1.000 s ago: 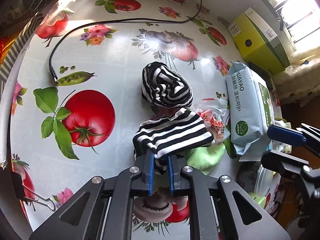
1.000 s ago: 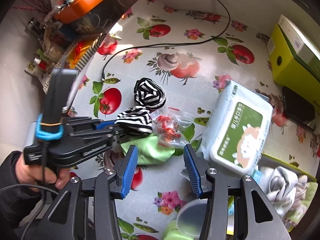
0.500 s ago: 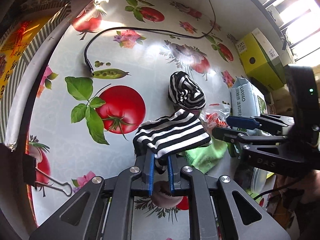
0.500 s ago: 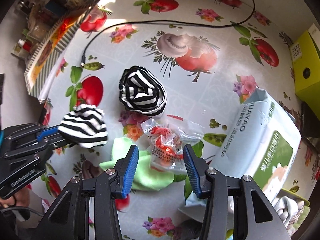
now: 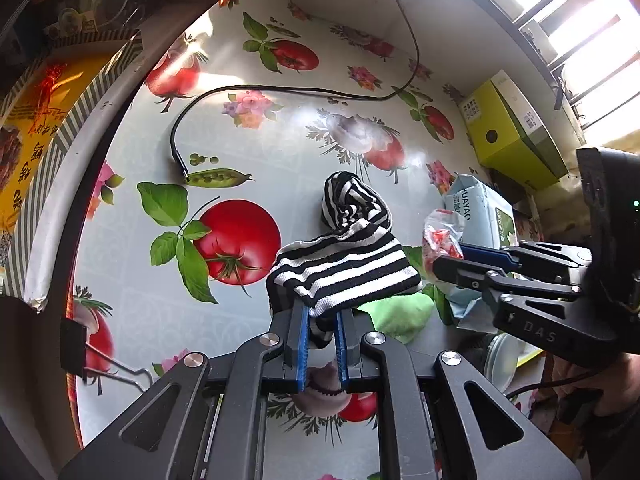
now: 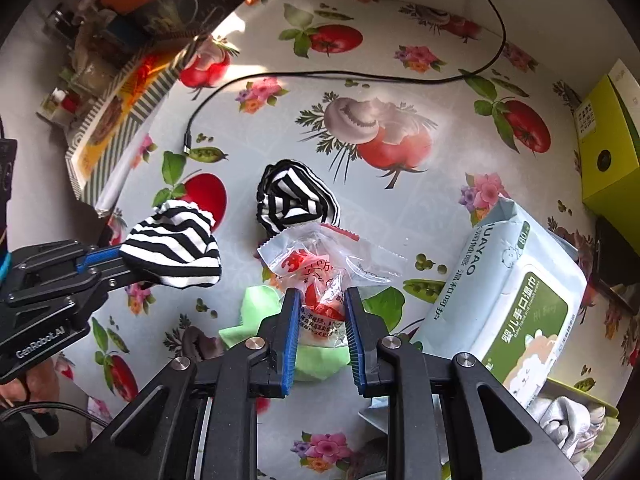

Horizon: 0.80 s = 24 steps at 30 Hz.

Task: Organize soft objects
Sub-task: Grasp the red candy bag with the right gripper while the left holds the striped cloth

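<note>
My left gripper (image 5: 320, 320) is shut on a black-and-white striped sock (image 5: 344, 268) and holds it above the table; it also shows at the left of the right wrist view (image 6: 172, 248). A second striped sock (image 6: 296, 196) lies rolled on the tablecloth beyond it. My right gripper (image 6: 320, 312) has closed on a clear plastic snack bag (image 6: 320, 272) with red print, lifted slightly. A light green cloth (image 6: 316, 356) lies under the bag.
A pack of wet wipes (image 6: 516, 288) lies at the right. A yellow-green box (image 6: 608, 136) stands at the back right. A black cable (image 6: 320, 76) runs across the table. A binder clip (image 5: 92, 356) sits at the left edge.
My right gripper has moved down and closed on the snack bag, lifting it. My left gripper has drawn back a little with the sock.
</note>
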{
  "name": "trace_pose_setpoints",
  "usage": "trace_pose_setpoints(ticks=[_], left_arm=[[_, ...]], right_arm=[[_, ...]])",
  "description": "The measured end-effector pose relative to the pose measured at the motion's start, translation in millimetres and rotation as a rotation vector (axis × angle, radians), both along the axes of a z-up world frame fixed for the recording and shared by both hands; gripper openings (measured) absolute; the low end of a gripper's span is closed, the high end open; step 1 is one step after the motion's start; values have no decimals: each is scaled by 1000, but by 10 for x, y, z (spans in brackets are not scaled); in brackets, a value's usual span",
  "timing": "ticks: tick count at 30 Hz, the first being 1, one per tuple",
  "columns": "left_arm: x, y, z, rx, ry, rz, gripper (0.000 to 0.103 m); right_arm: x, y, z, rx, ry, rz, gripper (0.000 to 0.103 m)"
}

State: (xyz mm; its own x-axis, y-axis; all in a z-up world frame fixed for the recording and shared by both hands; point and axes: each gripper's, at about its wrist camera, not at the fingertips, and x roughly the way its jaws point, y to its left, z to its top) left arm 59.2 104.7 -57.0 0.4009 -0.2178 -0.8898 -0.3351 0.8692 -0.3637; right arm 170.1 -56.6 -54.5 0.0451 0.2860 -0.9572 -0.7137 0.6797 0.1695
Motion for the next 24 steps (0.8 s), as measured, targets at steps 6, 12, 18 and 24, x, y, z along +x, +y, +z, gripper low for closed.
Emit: trace_pose_setpoints(ticks=[6, 12, 18, 24], left_arm=[[-33, -150, 113, 21, 3, -22, 11], [-52, -361, 284, 41, -17, -62, 11], [-61, -533, 440, 54, -33, -99, 11], [-74, -702, 540, 68, -36, -134, 11]], right_arm=[[-182, -247, 302, 83, -13, -53, 21], [-338, -524, 535, 127, -27, -104, 21], [-462, -799, 676, 151, -41, -152, 21], [-563, -1048, 759, 168, -47, -193, 21]])
